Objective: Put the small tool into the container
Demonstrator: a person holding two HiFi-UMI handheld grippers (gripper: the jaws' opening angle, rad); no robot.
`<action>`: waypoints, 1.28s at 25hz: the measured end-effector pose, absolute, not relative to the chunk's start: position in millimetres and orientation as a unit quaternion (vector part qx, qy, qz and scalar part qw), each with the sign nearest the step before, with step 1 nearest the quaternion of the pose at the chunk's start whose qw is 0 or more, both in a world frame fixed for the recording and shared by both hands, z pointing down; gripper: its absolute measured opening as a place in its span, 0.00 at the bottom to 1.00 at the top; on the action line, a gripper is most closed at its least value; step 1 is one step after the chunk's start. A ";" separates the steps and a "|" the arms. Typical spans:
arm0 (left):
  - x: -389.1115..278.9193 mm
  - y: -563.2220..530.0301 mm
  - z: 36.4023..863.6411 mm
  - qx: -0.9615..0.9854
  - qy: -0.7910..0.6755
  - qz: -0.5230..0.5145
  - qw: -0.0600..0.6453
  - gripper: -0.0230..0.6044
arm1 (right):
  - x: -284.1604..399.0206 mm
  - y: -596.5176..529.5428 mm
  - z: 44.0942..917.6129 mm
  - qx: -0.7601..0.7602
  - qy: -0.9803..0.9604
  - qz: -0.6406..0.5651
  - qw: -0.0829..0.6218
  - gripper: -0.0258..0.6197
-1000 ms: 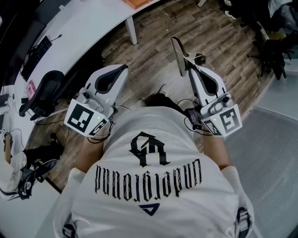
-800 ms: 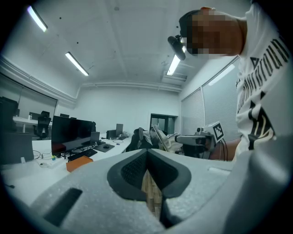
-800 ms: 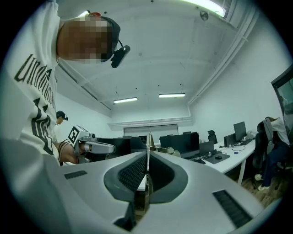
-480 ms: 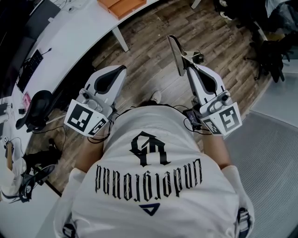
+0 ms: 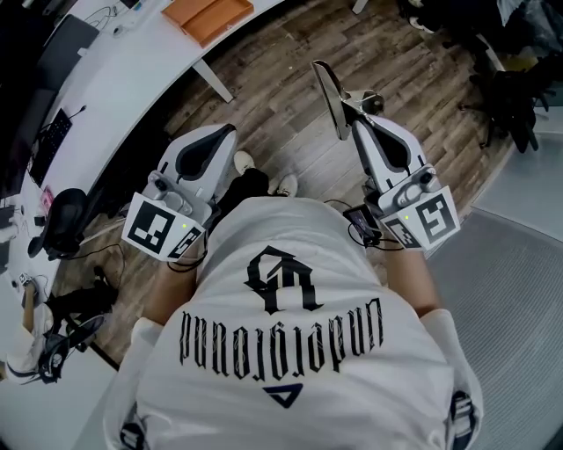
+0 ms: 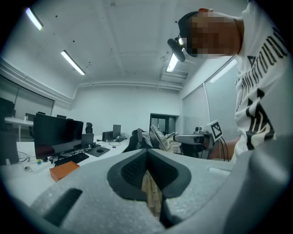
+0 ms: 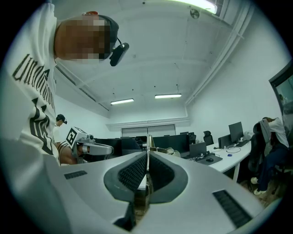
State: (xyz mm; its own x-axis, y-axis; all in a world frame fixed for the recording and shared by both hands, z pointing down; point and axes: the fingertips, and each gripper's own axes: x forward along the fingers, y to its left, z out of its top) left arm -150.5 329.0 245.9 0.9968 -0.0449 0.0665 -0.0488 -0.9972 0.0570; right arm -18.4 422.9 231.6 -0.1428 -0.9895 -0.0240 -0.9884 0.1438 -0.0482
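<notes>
The head view looks steeply down over the person's shirt (image 5: 290,352) onto the left claw (image 5: 230,132), the right claw (image 5: 359,116), the floor (image 5: 290,132) and the desk (image 5: 132,61) at 11 o'clock. Each gripper view sits close behind its own claw, facing level. The left one shares that desk at 8 o'clock and catches the right claw at 3 o'clock. The right one catches the left claw at 9 o'clock.

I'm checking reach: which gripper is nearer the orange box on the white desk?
Left. In the head view the orange box lies ahead of the left gripper; the right gripper is off to the box's right, farther away.
</notes>
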 end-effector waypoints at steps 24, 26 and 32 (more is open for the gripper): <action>-77.2 255.6 259.6 0.999 -0.001 0.036 0.039 0.06 | 46.5 355.5 245.5 -0.668 0.743 -0.025 0.013 0.06; -76.1 239.2 262.4 0.998 -0.003 0.036 0.042 0.06 | 47.6 339.0 247.5 -0.667 0.745 -0.027 0.010 0.06; -75.2 174.0 263.3 0.998 -0.020 0.034 0.049 0.06 | 51.4 269.9 247.8 -0.654 0.756 -0.031 0.006 0.06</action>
